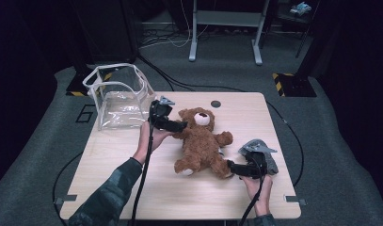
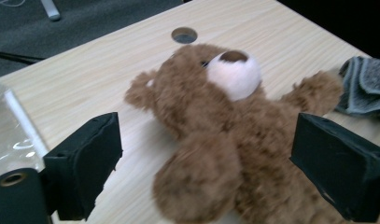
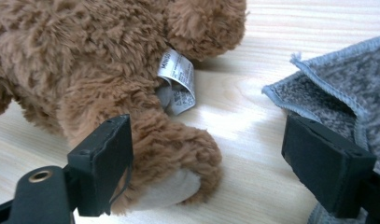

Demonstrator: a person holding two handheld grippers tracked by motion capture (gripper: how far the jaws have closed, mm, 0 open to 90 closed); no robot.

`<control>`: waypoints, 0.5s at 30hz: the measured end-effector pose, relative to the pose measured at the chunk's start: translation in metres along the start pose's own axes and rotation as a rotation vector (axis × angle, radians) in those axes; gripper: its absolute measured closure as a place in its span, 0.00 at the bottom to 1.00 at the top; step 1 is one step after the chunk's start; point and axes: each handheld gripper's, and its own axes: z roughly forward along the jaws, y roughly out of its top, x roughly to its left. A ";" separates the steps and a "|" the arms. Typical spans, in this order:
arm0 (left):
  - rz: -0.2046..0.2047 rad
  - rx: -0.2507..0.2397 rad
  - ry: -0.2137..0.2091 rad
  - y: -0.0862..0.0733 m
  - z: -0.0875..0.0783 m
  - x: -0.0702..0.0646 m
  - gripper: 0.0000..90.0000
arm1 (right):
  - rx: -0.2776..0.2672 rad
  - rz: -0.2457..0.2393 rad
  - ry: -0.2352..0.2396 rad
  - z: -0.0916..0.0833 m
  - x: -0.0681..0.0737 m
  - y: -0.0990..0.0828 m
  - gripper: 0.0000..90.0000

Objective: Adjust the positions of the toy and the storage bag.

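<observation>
Teddy bear (image 1: 201,143): brown plush, cream muzzle, white tag, laid supine. Its arm is framed by the open left gripper (image 2: 204,168). Its foot is framed by the open right gripper (image 3: 206,168), ungripped.

A brown teddy bear (image 1: 202,141) with a cream muzzle lies mid-frame on the pale wood-grain tabletop (image 1: 132,183); a grey cloth (image 1: 259,153) lies at right.
</observation>
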 end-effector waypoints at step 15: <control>-0.085 0.114 -0.013 0.028 0.060 -0.054 0.00 | -0.024 0.029 -0.021 -0.002 -0.008 -0.014 0.17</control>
